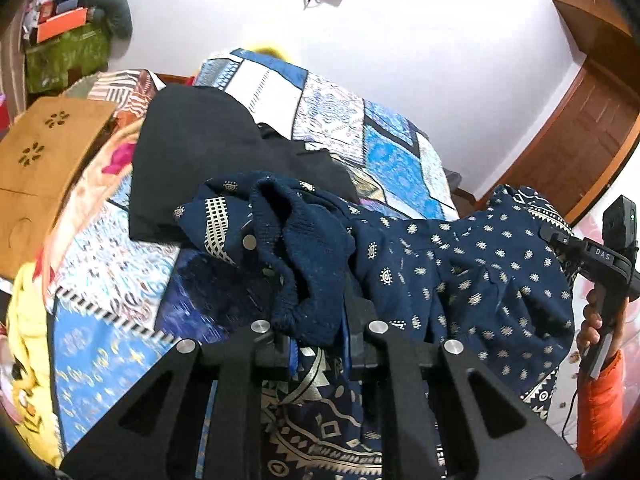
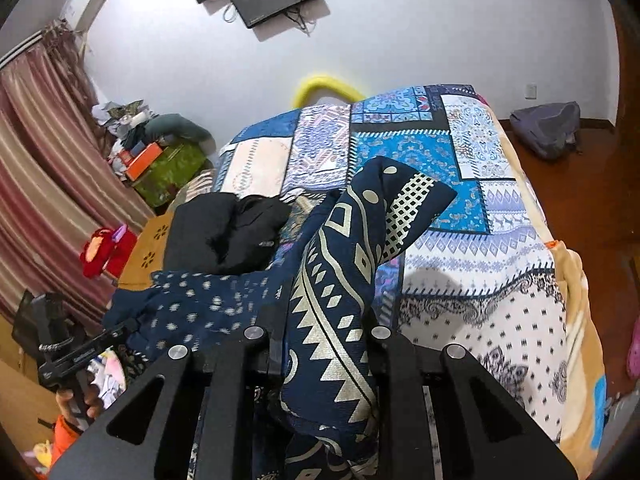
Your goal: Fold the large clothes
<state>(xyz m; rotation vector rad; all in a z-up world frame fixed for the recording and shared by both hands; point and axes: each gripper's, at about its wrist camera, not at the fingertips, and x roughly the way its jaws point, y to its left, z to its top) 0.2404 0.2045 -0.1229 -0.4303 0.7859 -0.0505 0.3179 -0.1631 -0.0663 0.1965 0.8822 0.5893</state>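
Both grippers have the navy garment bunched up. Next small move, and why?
Probably spread the left gripper and right gripper apart: both are shut on the navy printed garment, which hangs crumpled between them above the bed.

both claws, left claw (image 1: pixel 316 332) and right claw (image 2: pixel 320 344), clamped shut.

The garment (image 1: pixel 460 272) was soft matt navy cloth with pale print, its cuff (image 1: pixel 308 264) coarsely ribbed knit. The quilt (image 2: pixel 472 216) looked like smooth printed cotton. The left gripper (image 1: pixel 320 344) was matt black plastic with shiny metal bolts.
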